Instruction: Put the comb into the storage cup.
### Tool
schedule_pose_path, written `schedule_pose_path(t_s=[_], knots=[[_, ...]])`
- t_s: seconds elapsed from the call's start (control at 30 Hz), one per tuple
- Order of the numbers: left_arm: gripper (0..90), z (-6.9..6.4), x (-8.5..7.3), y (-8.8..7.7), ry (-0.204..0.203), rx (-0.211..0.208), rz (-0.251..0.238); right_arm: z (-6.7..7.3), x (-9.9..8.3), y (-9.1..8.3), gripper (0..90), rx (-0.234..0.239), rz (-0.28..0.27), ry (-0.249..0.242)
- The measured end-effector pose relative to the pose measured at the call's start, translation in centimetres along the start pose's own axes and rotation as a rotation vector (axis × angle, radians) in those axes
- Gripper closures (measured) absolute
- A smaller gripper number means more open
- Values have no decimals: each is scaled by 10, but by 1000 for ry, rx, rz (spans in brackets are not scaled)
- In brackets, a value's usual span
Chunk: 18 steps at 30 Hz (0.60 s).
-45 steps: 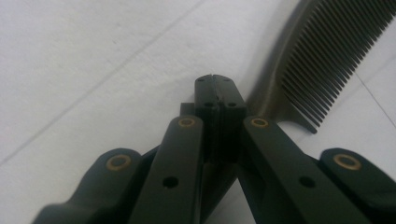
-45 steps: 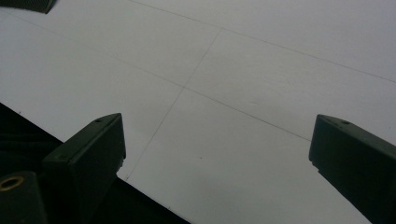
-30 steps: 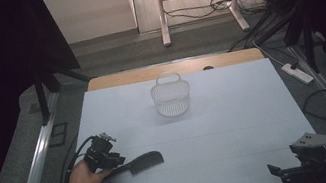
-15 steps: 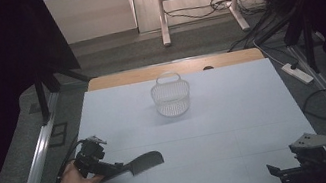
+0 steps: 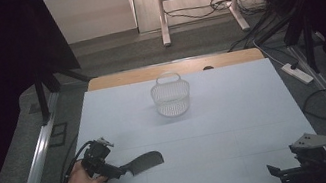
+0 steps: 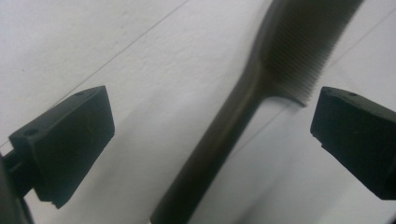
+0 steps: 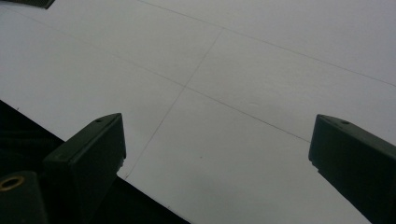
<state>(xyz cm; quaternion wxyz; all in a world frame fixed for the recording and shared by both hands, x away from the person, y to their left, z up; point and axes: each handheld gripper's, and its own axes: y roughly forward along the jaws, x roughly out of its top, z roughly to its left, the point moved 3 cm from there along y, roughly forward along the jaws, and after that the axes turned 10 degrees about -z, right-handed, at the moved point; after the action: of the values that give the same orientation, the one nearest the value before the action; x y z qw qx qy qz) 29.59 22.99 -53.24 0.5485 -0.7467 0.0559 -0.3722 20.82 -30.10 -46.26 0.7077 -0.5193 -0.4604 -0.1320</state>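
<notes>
Near the table's front left corner we hold the left gripper [image 5: 120,170] low over the dark comb [image 5: 144,162], whose handle runs up between the two pads without touching either; the jaws have just been opening and now stand wide apart. At the front right edge our right gripper [image 5: 276,173] rests with its jaws apart above the bare white table [image 5: 235,109]. A white basket [image 5: 171,98] stands well apart, toward the far edge.

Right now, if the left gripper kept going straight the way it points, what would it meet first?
The left gripper, jaws just opened wide, would likely run along the black plastic comb lying on the white table: its handle sits untouched between the jaws, its toothed end ahead.
</notes>
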Motion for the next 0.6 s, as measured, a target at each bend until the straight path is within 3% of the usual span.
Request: schedule_pose_path(t_s=[0.33,0.5,0.6], knots=[[0,-2,-10,18,1,-2,82,0,0,0,46,1,1,-1],[17,-5,-10,20,54,48,99,0,0,0,45,2,1,-1],[45,-6,-9,19,59,48,95,0,0,0,45,3,-1,-2]])
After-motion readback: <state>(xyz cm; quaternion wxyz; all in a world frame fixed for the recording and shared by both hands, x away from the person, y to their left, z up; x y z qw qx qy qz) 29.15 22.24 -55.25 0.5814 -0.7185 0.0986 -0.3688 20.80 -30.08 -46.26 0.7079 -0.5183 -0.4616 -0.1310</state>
